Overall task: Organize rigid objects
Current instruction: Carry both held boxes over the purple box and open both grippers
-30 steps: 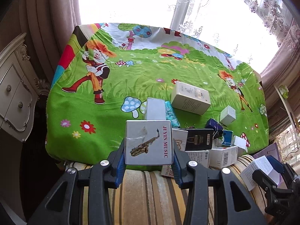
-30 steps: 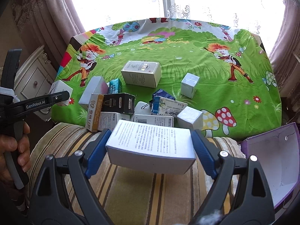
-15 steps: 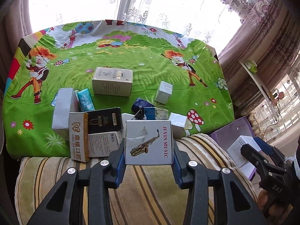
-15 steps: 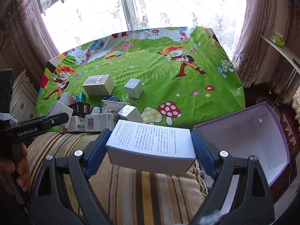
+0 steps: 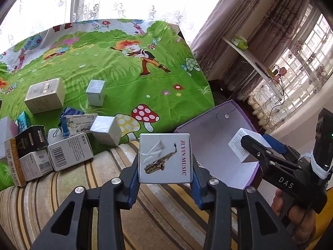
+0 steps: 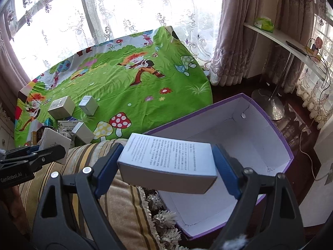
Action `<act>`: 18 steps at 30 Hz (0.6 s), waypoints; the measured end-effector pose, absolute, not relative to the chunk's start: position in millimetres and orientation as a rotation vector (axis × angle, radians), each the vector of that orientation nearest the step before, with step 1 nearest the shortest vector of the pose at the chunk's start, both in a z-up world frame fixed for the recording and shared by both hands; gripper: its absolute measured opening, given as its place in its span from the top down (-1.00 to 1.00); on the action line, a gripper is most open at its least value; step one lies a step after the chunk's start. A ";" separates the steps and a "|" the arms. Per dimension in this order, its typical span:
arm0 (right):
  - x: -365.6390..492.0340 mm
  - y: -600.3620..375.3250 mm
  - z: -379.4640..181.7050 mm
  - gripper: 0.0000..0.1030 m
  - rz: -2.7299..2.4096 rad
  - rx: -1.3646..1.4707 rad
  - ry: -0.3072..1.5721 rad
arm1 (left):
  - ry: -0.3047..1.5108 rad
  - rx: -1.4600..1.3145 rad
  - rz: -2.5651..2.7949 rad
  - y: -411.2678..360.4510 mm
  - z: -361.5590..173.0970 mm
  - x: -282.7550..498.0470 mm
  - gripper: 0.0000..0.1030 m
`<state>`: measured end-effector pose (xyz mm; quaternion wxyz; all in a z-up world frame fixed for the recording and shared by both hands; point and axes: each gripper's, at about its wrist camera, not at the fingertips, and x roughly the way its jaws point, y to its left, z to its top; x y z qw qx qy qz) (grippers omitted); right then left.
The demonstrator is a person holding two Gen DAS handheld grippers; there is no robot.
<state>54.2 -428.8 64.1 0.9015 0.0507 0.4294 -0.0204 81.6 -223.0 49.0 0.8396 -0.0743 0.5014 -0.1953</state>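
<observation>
Both views had swung rightward off the box pile, bringing the open purple cardboard bin with a white lining (image 6: 239,137) into sight; judging by this, the drop-off was next. The left tool (image 5: 165,166) stayed clamped on a small white glossy saxophone-printed carton (image 5: 164,158), at six o'clock, over the striped woven cushion (image 5: 162,214). The right tool (image 6: 166,162) gripped a wide, matt white printed-text carton (image 6: 166,160) over the bin's near edge. Remaining rigid cartons (image 5: 68,154) sat at nine o'clock on the green cartoon-print bedsheet (image 5: 129,79).
</observation>
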 end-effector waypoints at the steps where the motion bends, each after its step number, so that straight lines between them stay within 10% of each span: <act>1: 53.3 -433.8 64.0 -0.72 -0.053 0.110 0.886 | 1.062 -0.152 -0.428 -229.3 48.7 81.2 0.17; 15: 41.7 -484.4 58.5 -0.74 -0.200 0.140 0.888 | 1.096 -0.115 -0.664 -302.0 42.4 73.4 0.12; 18: 42.0 -485.8 58.2 -0.74 -0.224 0.124 0.890 | 1.086 -0.093 -0.684 -308.1 43.8 69.9 -0.19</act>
